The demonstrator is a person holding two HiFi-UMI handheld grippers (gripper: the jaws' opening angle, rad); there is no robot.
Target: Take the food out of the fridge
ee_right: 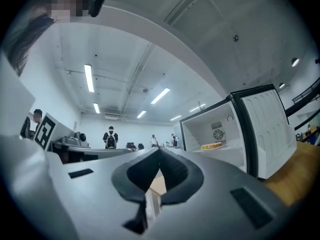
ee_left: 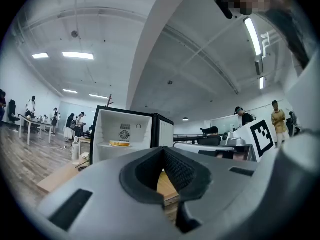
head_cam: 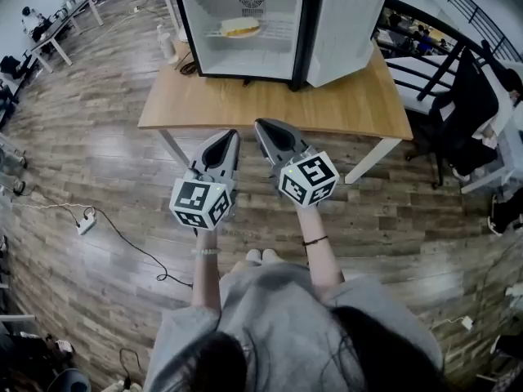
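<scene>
A small black fridge (head_cam: 243, 29) stands open at the far side of a wooden table (head_cam: 278, 104). On its wire shelf lies the food (head_cam: 240, 27), a flat yellowish bread or cake. The left gripper view has the food (ee_left: 119, 144) small and far off; so does the right gripper view (ee_right: 212, 146). My left gripper (head_cam: 231, 135) and right gripper (head_cam: 263, 124) hang side by side over the floor just short of the table's near edge. Both point at the fridge. Each is shut with nothing between its jaws, as the left gripper (ee_left: 163, 151) and right gripper (ee_right: 159, 151) show up close.
The fridge door (head_cam: 343, 35) is swung out to the right. A bottle (head_cam: 167, 45) and dark cables (head_cam: 188, 65) sit left of the fridge. A black chair (head_cam: 458, 113) stands right of the table. A power strip (head_cam: 86, 221) with cords lies on the floor at left.
</scene>
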